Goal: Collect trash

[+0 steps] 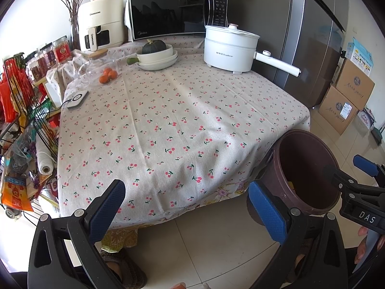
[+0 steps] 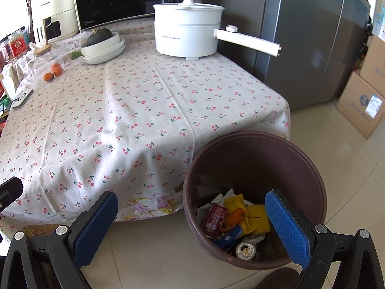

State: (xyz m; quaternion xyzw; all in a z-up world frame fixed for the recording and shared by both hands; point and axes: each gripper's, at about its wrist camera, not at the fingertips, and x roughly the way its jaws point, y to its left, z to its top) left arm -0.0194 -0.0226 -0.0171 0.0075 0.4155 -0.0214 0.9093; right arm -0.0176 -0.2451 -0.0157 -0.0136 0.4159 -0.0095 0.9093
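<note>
A brown trash bin (image 2: pixel 255 159) stands on the floor at the table's near right corner; it also shows in the left wrist view (image 1: pixel 305 168). Inside lie a red can (image 2: pixel 213 220), orange peel (image 2: pixel 234 218), yellow wrappers (image 2: pixel 257 219), a can end (image 2: pixel 245 250) and paper. My right gripper (image 2: pixel 192 228) is open and empty, over the bin's near rim. My left gripper (image 1: pixel 190 210) is open and empty, in front of the table edge. The right gripper's fingers (image 1: pixel 365 166) show at the right of the left wrist view.
The table under a cherry-print cloth (image 1: pixel 173 125) carries a white electric pot (image 1: pixel 228 48), stacked bowls with a squash (image 1: pixel 156 55), oranges (image 1: pixel 108 74), a glass jar, a microwave (image 1: pixel 178 12) and an air fryer. A wire rack (image 1: pixel 21 120) stands left; fridge and cardboard boxes (image 1: pixel 346 101) right.
</note>
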